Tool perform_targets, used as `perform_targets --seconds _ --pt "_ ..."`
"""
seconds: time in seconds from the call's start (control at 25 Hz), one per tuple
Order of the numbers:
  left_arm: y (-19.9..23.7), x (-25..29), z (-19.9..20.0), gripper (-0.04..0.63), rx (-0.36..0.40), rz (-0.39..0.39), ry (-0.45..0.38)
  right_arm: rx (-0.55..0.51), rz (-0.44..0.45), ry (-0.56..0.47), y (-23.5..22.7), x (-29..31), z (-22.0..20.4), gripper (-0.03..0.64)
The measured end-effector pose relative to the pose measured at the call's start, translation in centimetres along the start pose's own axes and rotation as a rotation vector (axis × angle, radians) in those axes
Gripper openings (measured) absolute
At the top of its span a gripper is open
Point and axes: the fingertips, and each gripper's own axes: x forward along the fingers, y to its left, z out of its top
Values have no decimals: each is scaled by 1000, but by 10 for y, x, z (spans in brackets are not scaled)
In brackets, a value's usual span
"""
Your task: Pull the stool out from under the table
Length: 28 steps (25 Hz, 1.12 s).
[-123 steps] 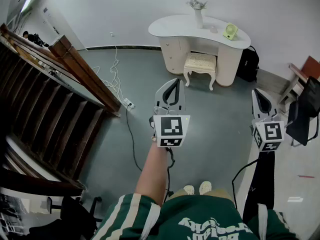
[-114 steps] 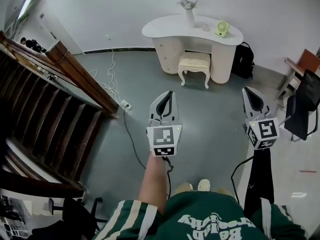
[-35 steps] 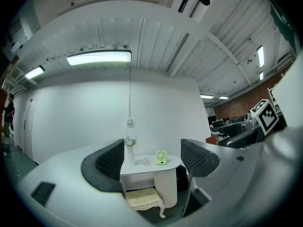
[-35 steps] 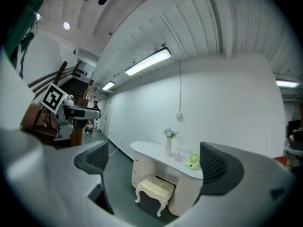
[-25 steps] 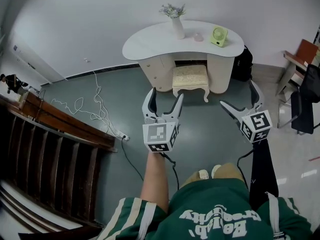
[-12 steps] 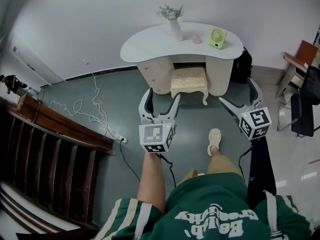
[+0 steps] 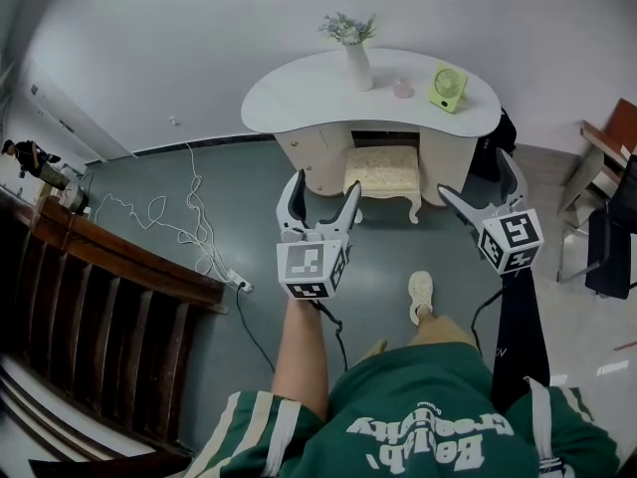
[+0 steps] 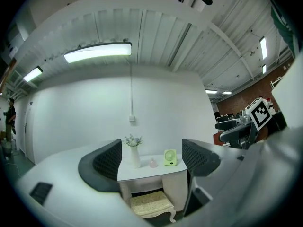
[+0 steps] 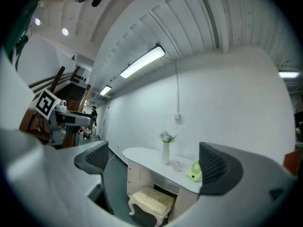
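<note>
Left tongs (image 7: 320, 182) and right tongs (image 7: 476, 179) gape empty toward the stool (image 7: 381, 170) tucked under the worktop (image 7: 299, 93), seemingly poised to grip it.

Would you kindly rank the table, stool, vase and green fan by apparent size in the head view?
1. table
2. stool
3. vase and green fan: too alike to rank; the vase is taller, the fan wider.

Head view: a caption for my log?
Left hand-held gripper and right hand-held gripper, both open, short of the cream stool under the white table.
</note>
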Motion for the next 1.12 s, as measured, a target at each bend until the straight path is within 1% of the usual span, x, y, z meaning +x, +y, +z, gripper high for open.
perform_targets --seconds 0.2,0.36,0.52,0.88,0.96,1.04,1.08,1.12 --pt "18 74 -9 390 9 23 25 14 34 -2 -44 75 -5 598" --pt "30 124 -10 390 22 37 33 19 75 -3 -68 127 -6 598" --pt "44 173 -18 390 25 61 41 23 112 10 -93 176 -15 598" --pt "61 257 -47 399 33 74 71 47 178 47 -129 265 -47 598" --pt "65 271 -54 400 8 80 79 50 192 52 -134 282 -53 597" --pt "70 283 -60 400 -47 90 75 61 205 59 -139 297 -62 598" --pt "73 288 -64 399 -63 95 77 70 211 64 -141 303 -66 598" --pt "74 292 -68 399 -62 99 86 78 216 68 -143 309 -70 597"
